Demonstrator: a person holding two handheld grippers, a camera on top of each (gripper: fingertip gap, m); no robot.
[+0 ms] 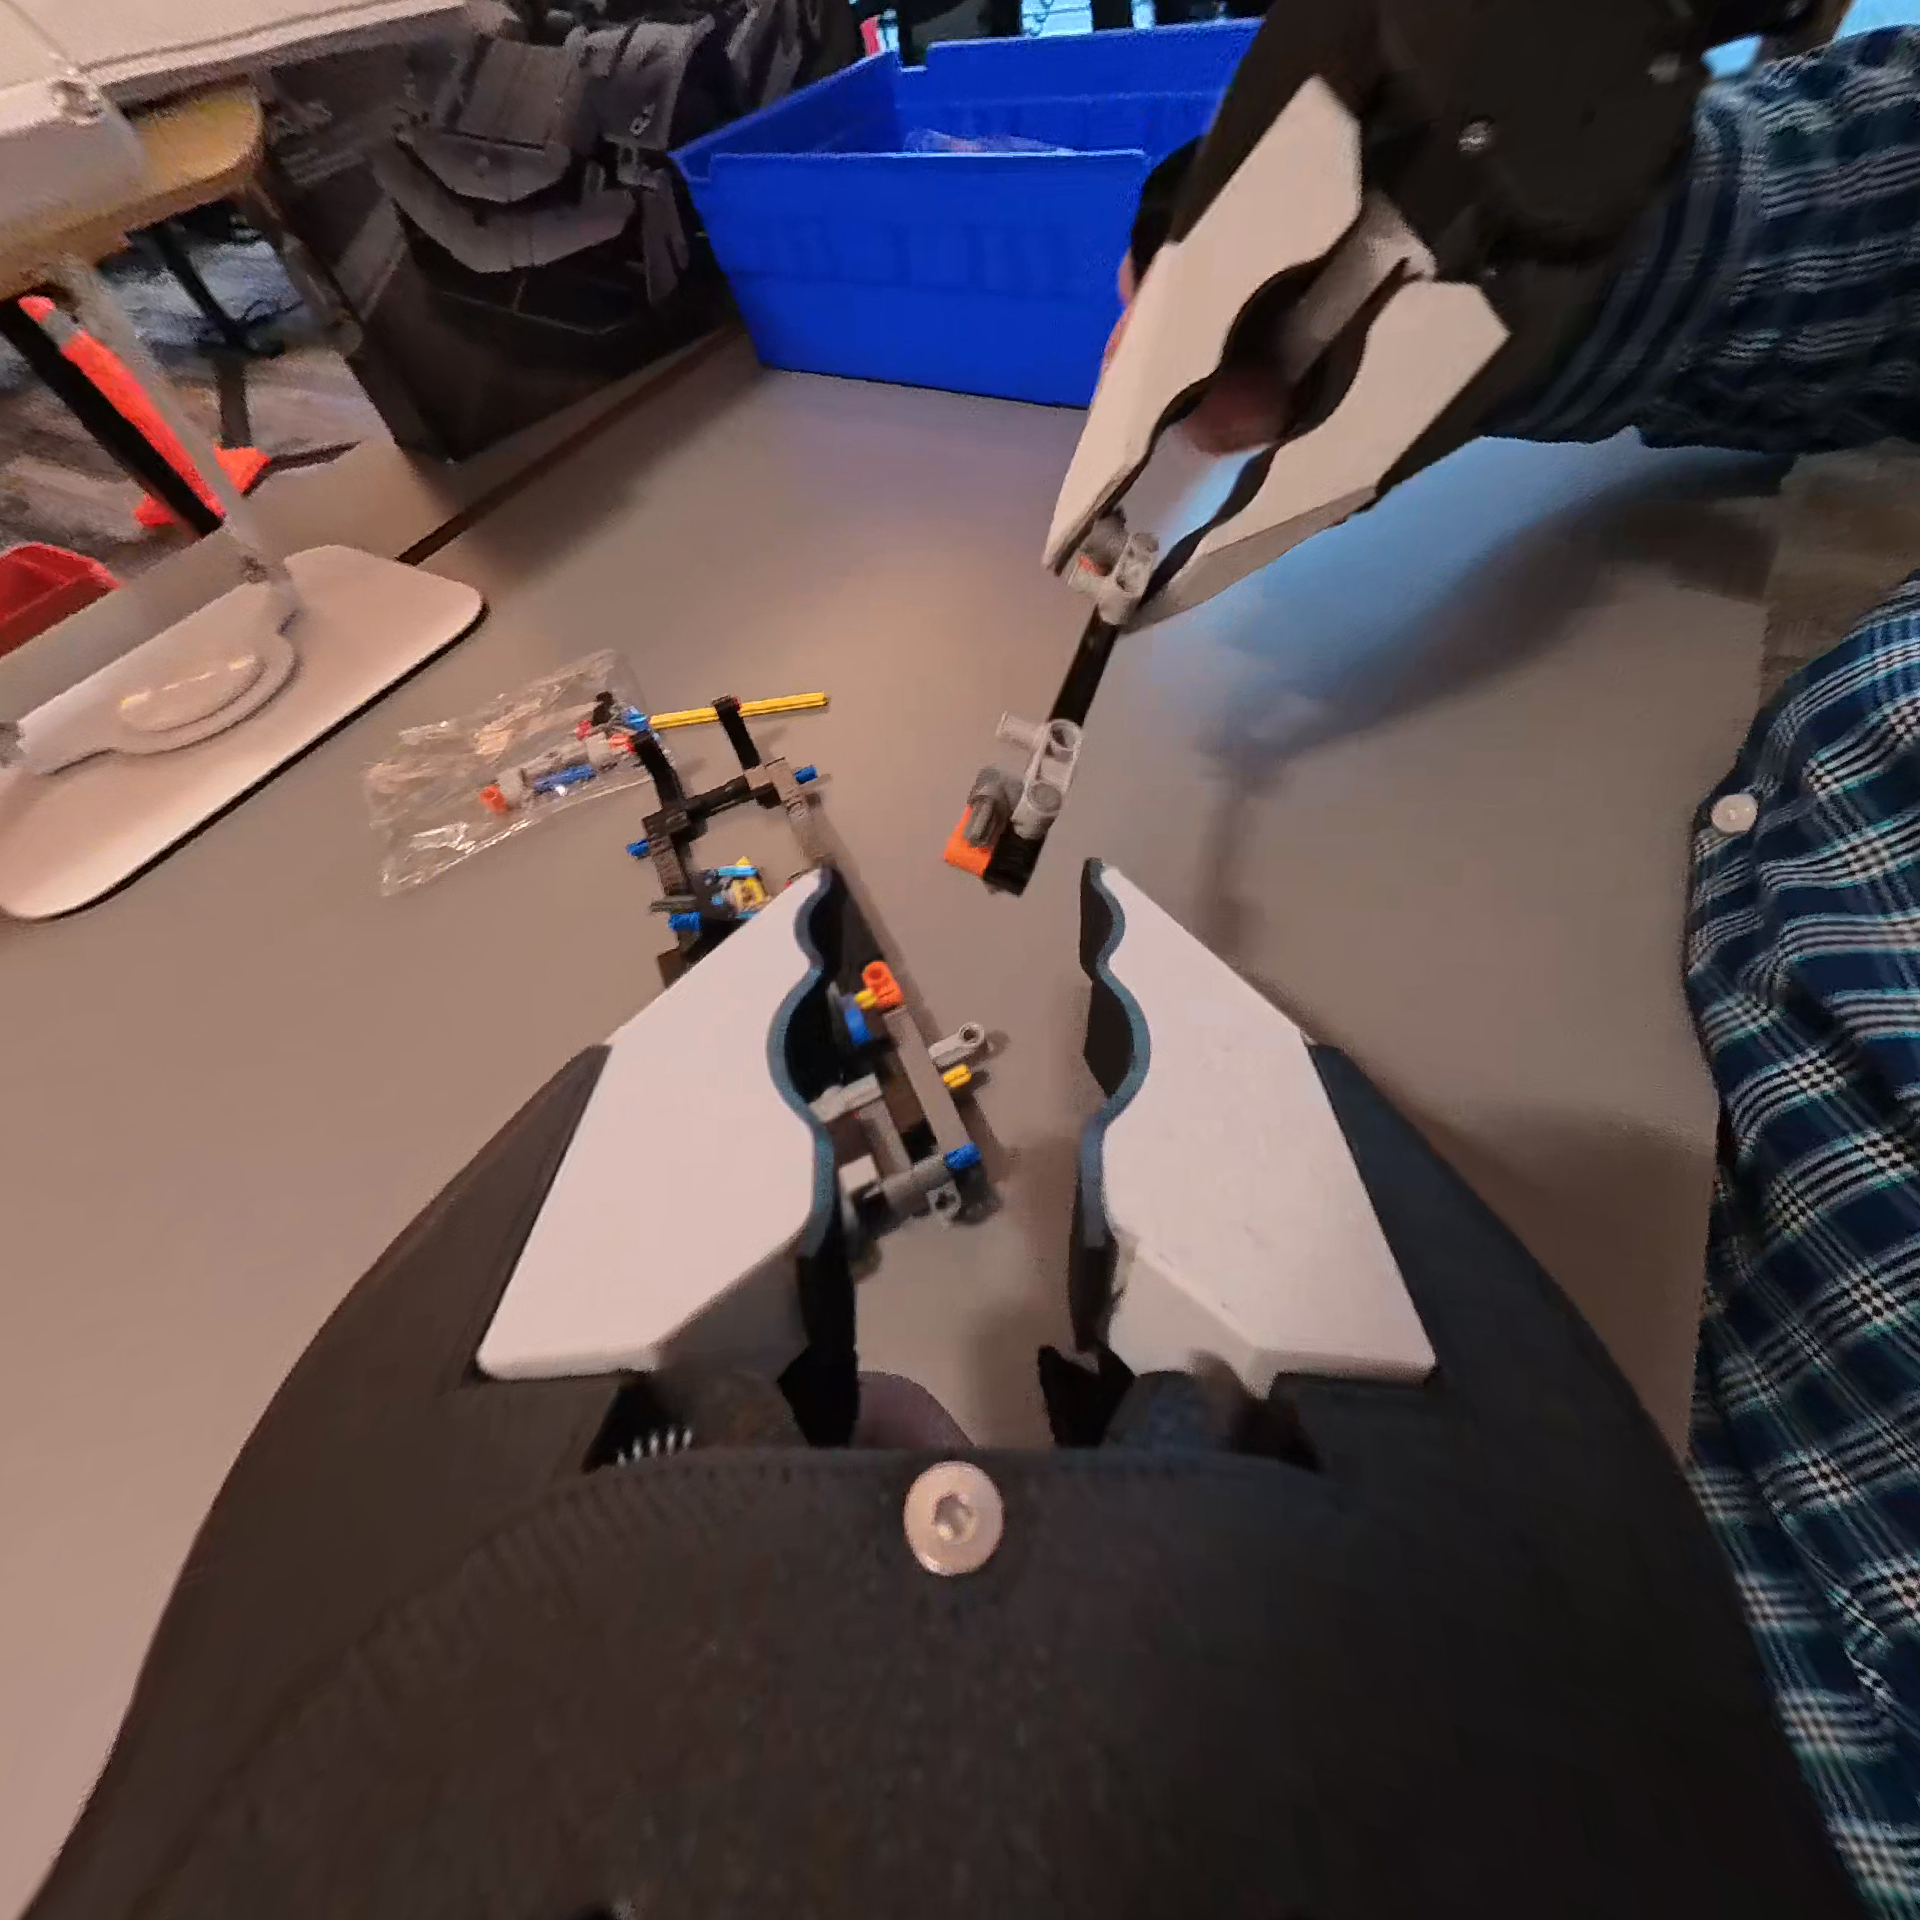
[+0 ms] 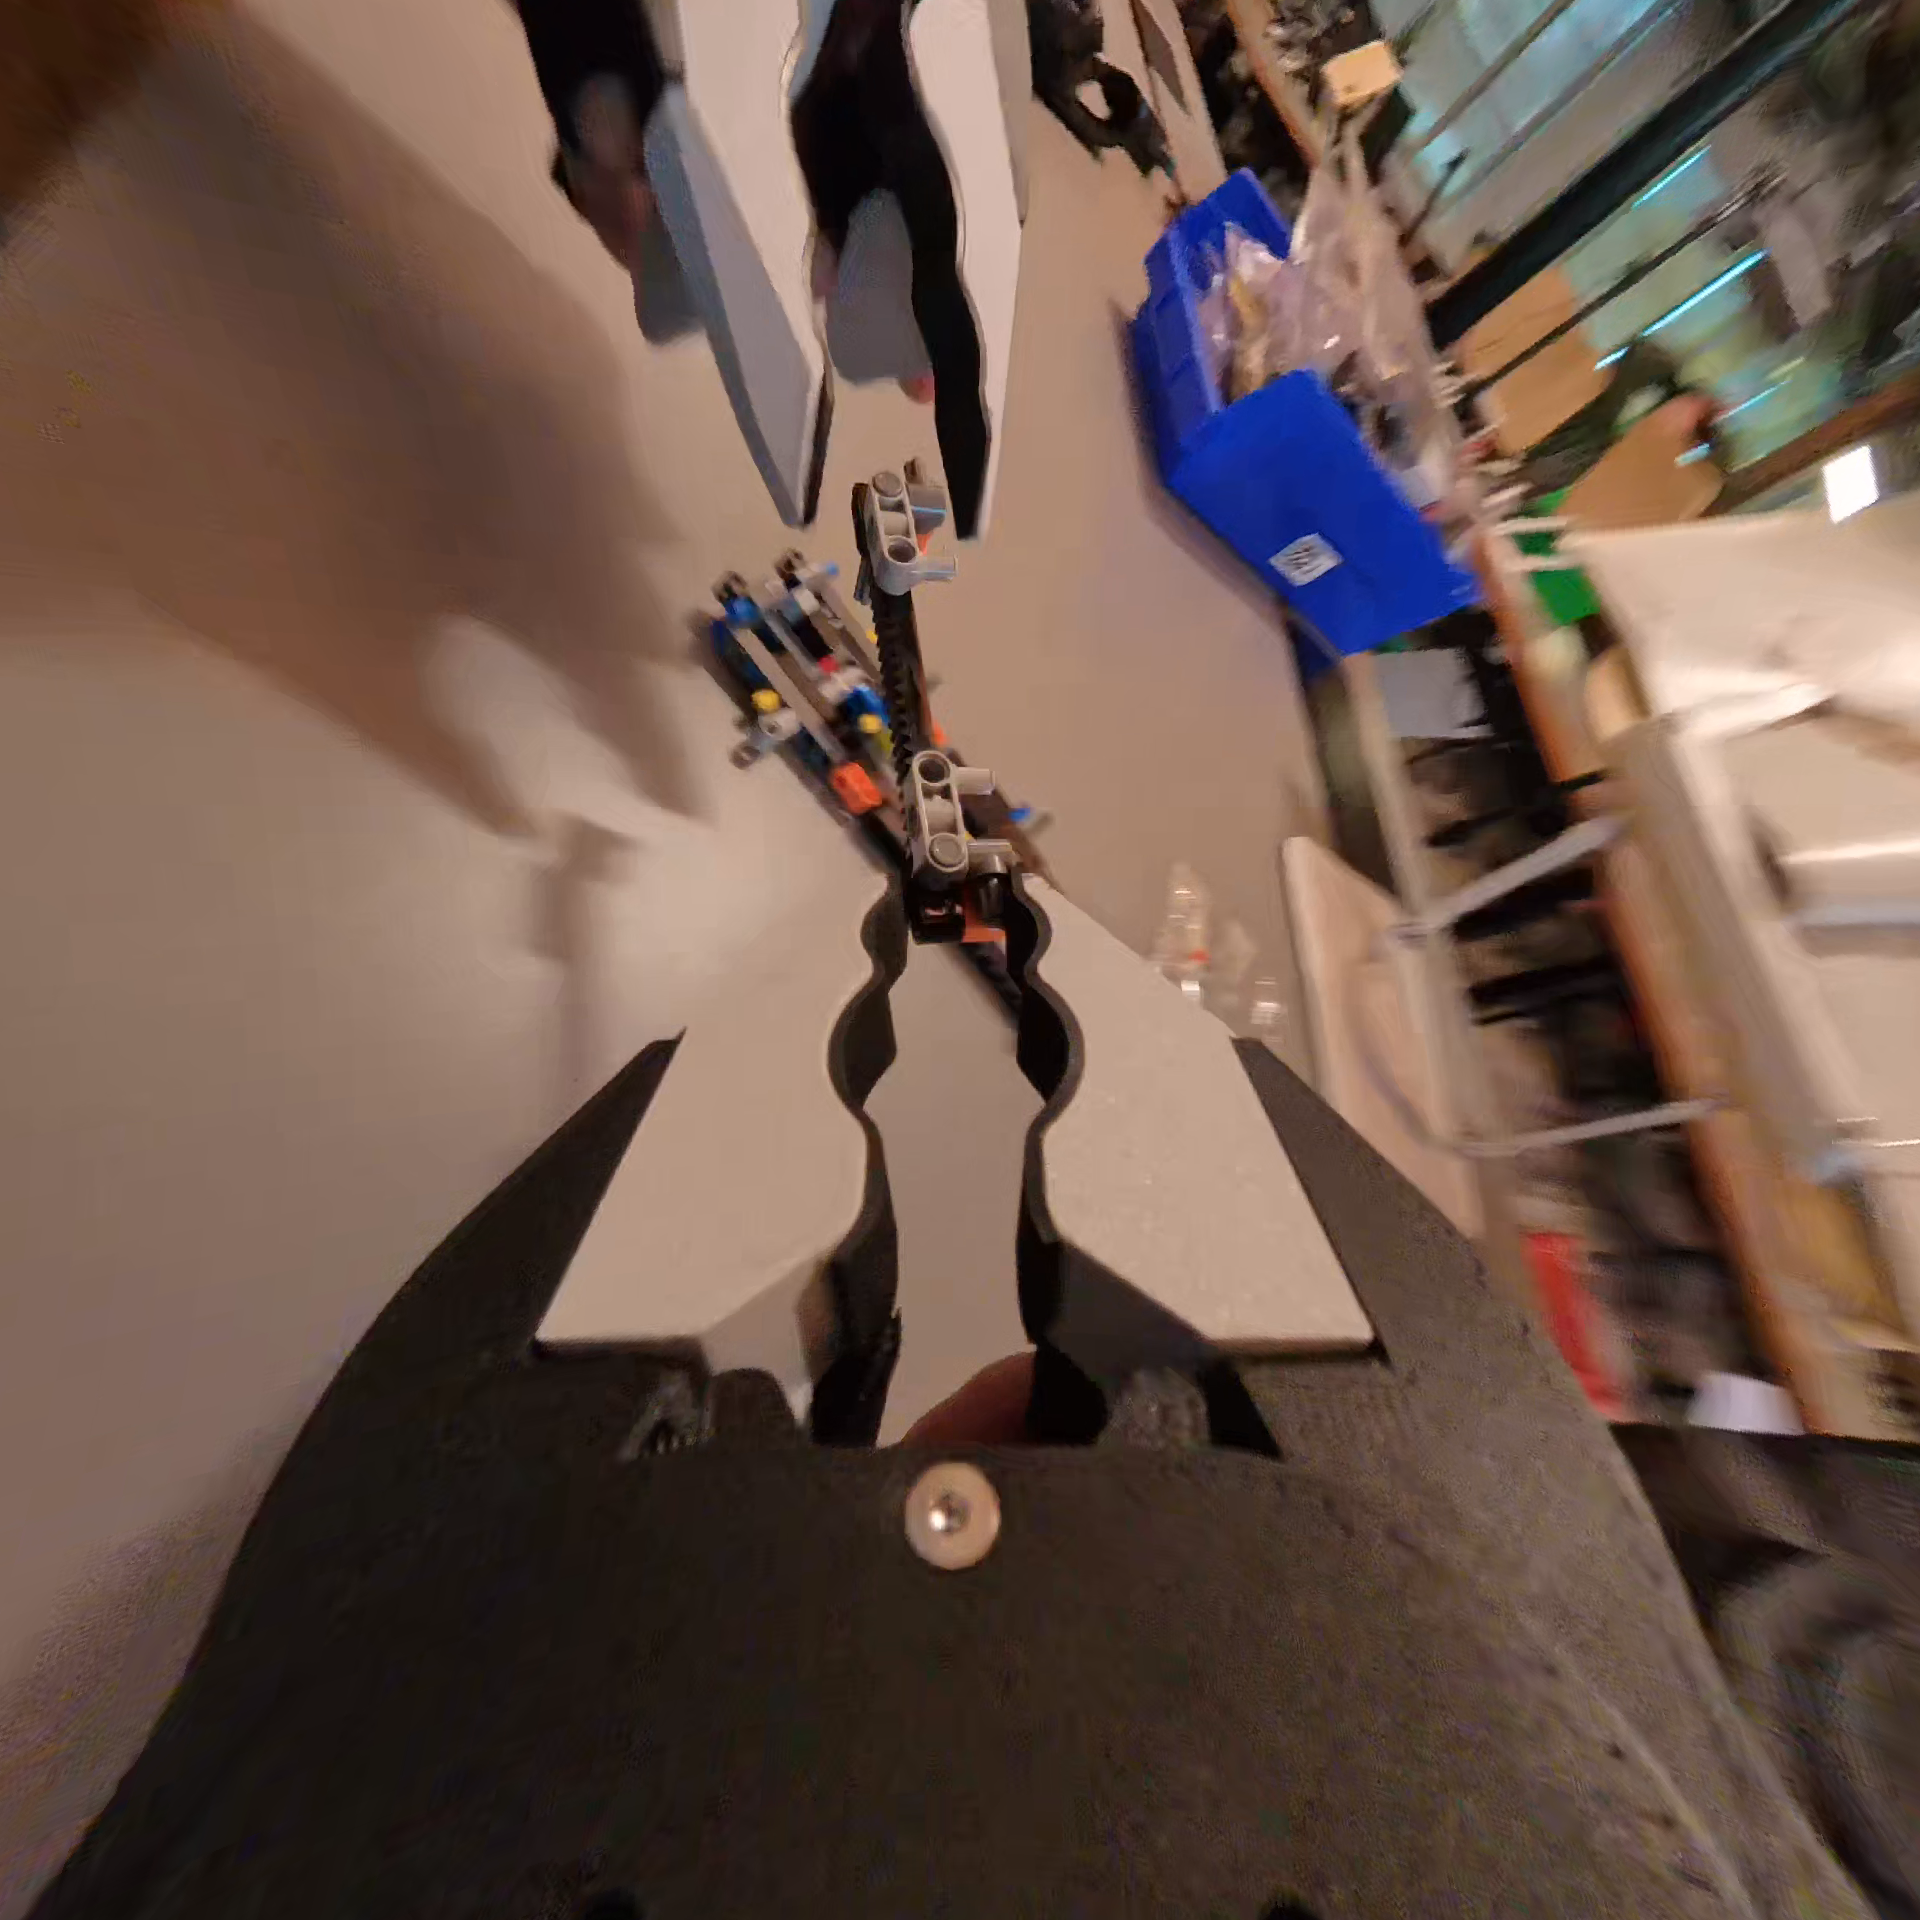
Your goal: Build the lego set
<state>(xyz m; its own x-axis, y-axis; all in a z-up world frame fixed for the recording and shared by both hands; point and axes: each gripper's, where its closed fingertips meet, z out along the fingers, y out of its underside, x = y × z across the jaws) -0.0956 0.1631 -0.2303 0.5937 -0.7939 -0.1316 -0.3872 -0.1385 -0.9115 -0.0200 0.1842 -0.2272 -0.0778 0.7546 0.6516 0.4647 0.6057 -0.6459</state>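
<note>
With the right tongs clamped on one end of the black beam subassembly held above the tabletop, the wide-open, empty left tongs should steady the chassis lying beneath before pressing parts together.
</note>
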